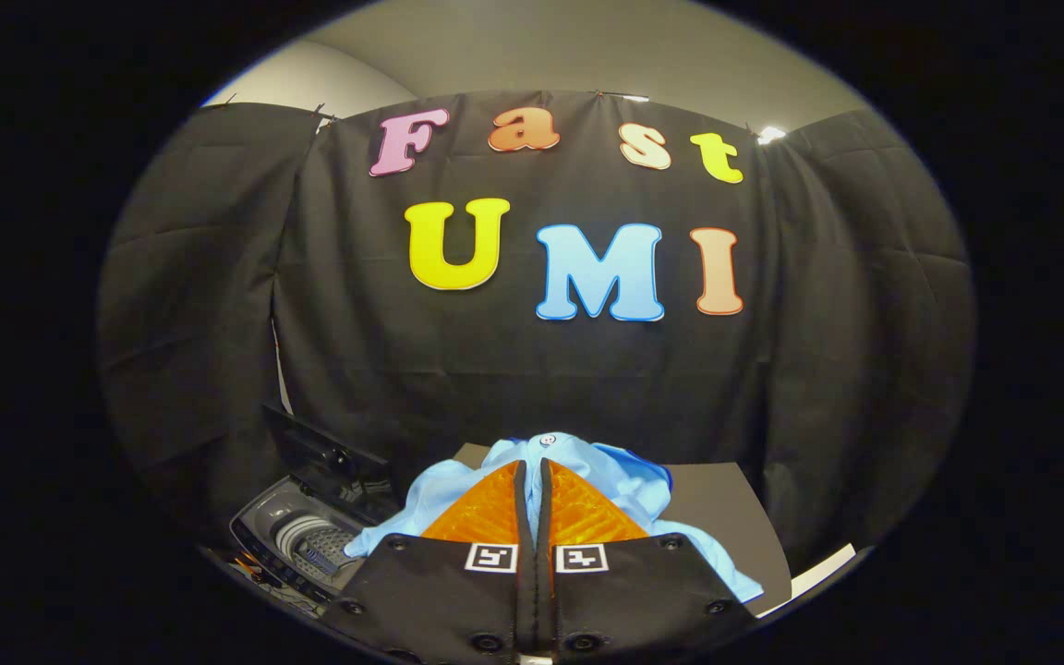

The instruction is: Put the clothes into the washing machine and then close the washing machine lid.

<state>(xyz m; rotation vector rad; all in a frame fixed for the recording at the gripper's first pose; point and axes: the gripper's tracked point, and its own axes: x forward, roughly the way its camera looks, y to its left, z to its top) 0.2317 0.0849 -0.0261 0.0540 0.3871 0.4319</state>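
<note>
Down to the left of your gripper [532, 480] sits a small washing machine [296, 545], its lid [324, 453] raised and leaning back toward the black cloth wall [532, 369] behind it. You can look down into the open drum [310, 545]: pale ribbed sides and a darker perforated patch show, and no clothing can be made out inside it. Small markings run along the front edge of the machine, but they are too small and blurred to read.

Your gripper's two fingers [486, 513] are drawn almost fully together, leaving just a thin dark slit between them. A light blue shirt [624, 480] is pinched in that slit, so both fingers press on the cloth. Each finger carries a small square black-and-white coded marker [491, 557] near its base; these are patterns, not words.

The shirt bunches up just past the fingertips, where a small round button [548, 440] shows at the top of the fold. From there the cloth drapes down both sides of the fingers. On the left, a fold hangs toward the machine's rim, and whether it touches the rim cannot be told. On the right, a longer stretch trails down over a dark flat tabletop [726, 517]. A strip of white surface [823, 568] shows at the tabletop's far right edge.
</note>
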